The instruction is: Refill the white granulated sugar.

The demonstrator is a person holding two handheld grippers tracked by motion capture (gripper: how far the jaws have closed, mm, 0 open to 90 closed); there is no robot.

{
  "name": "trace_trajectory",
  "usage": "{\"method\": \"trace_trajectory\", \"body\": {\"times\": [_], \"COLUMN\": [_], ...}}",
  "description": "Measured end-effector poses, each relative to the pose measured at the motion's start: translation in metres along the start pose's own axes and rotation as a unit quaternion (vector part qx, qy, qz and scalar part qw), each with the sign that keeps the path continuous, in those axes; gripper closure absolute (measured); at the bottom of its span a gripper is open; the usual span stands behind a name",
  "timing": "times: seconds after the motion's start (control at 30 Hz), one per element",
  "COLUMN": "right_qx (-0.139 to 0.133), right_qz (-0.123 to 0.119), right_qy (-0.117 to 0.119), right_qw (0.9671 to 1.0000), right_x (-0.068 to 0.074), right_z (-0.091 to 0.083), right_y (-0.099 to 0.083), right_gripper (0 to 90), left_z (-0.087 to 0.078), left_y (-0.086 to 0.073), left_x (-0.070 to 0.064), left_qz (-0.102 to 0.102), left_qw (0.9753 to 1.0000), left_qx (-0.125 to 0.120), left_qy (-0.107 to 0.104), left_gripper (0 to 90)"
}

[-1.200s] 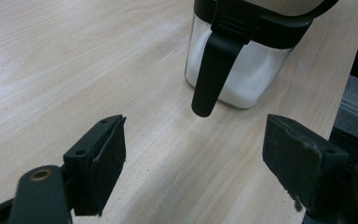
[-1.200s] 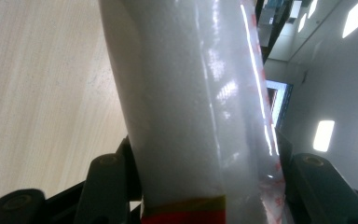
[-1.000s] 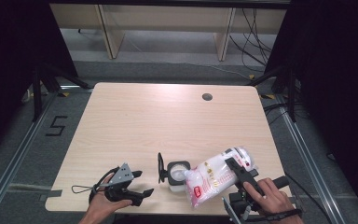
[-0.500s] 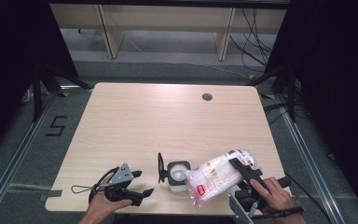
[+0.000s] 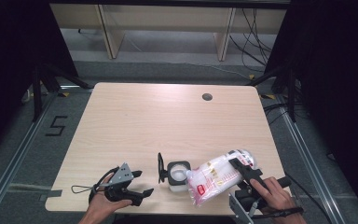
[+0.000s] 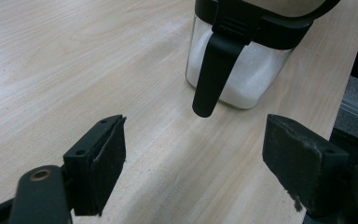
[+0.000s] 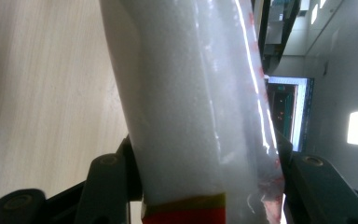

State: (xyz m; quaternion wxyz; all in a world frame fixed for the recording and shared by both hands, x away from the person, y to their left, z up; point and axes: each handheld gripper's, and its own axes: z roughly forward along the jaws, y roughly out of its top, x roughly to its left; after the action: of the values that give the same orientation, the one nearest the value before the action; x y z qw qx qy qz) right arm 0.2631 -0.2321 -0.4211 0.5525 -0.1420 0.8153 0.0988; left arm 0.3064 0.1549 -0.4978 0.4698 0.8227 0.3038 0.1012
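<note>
A clear square jar point(image 5: 178, 177) with a black rim holds white granules near the table's front edge. Its black lid point(image 5: 160, 167) stands open on its left side. In the left gripper view the jar point(image 6: 242, 79) sits just ahead, with a black latch point(image 6: 212, 70) hanging down its side. My left gripper point(image 5: 143, 183) point(image 6: 193, 154) rests open left of the jar, with nothing between its jaws. My right gripper point(image 5: 237, 164) point(image 7: 205, 186) is shut on a plastic bag of white powder point(image 5: 214, 179) point(image 7: 186, 102). The bag lies tilted, its red-printed end beside the jar.
The light wooden table point(image 5: 168, 121) has a round cable hole point(image 5: 207, 97) at its far right. Both hands are close to the front edge. Black curtains and metal floor rails flank the table, and shelving stands behind it.
My right hand has drawn back toward the front edge with the bag, which now lies flatter and lower beside the jar. The left gripper has not moved.
</note>
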Motion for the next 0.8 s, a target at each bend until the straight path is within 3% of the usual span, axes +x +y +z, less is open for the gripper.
{"method": "trace_trajectory", "body": {"times": [0.03, 0.13, 0.17, 0.2, 0.23, 0.27, 0.3, 0.33, 0.4, 0.43, 0.57, 0.6, 0.73, 0.8], "right_qx": [0.001, 0.004, 0.005, 0.021, 0.001, 0.017, 0.017, 0.008, 0.016, 0.013, 0.017, 0.012, 0.015, 0.014], "right_qz": [-0.027, -0.020, -0.031, -0.011, -0.077, -0.029, -0.034, -0.053, -0.047, -0.058, -0.047, -0.061, -0.067, -0.054], "right_qy": [-0.004, -0.004, -0.006, -0.004, -0.010, -0.006, -0.005, -0.006, -0.009, -0.012, -0.012, -0.016, -0.015, -0.011], "right_qw": [0.9996, 0.9998, 0.9995, 0.9997, 0.9970, 0.9994, 0.9993, 0.9986, 0.9987, 0.9982, 0.9987, 0.9980, 0.9975, 0.9984], "right_x": [-0.003, -0.004, -0.005, -0.001, -0.009, -0.003, -0.003, -0.006, -0.004, -0.006, -0.005, -0.007, -0.007, -0.006], "right_z": [0.000, -0.001, -0.001, -0.003, 0.000, -0.002, -0.003, -0.002, -0.002, -0.002, -0.003, -0.003, -0.003, -0.004], "right_y": [0.002, 0.003, 0.004, 0.004, 0.008, 0.007, 0.007, 0.008, 0.010, 0.011, 0.011, 0.011, 0.013, 0.012], "right_gripper": [51.2, 51.1, 51.2, 51.2, 51.2, 51.2, 51.2, 51.2, 51.3, 51.3, 51.3, 51.2, 51.3, 51.3], "left_z": [0.000, 0.000, 0.000, 0.000, 0.000, 0.000, 0.000, 0.000, 0.000, 0.000, 0.000, 0.000, 0.000, 0.000], "left_y": [0.000, 0.000, 0.000, 0.000, 0.000, 0.000, 0.000, 0.000, 0.000, 0.000, 0.000, 0.000, 0.000, 0.000], "left_x": [0.000, -0.001, -0.001, 0.000, 0.000, 0.000, 0.000, 0.000, 0.000, 0.000, 0.000, 0.000, -0.001, 0.000], "left_qz": [0.001, -0.005, -0.005, -0.005, -0.005, -0.005, -0.004, -0.005, -0.005, -0.005, 0.001, 0.002, -0.005, -0.003], "left_qw": [1.0000, 1.0000, 1.0000, 1.0000, 1.0000, 1.0000, 1.0000, 1.0000, 1.0000, 1.0000, 1.0000, 1.0000, 1.0000, 1.0000], "left_qx": [0.001, 0.001, 0.001, 0.001, 0.001, 0.000, 0.001, 0.001, 0.001, 0.001, -0.002, 0.000, -0.001, -0.002], "left_qy": [-0.002, 0.002, -0.001, -0.001, -0.001, -0.001, -0.001, -0.001, -0.001, -0.001, 0.002, -0.001, 0.000, 0.001], "left_gripper": [20.9, 20.9, 20.9, 20.9, 21.0, 21.0, 20.9, 20.9, 20.9, 21.0, 20.9, 20.9, 21.0, 20.9]}}
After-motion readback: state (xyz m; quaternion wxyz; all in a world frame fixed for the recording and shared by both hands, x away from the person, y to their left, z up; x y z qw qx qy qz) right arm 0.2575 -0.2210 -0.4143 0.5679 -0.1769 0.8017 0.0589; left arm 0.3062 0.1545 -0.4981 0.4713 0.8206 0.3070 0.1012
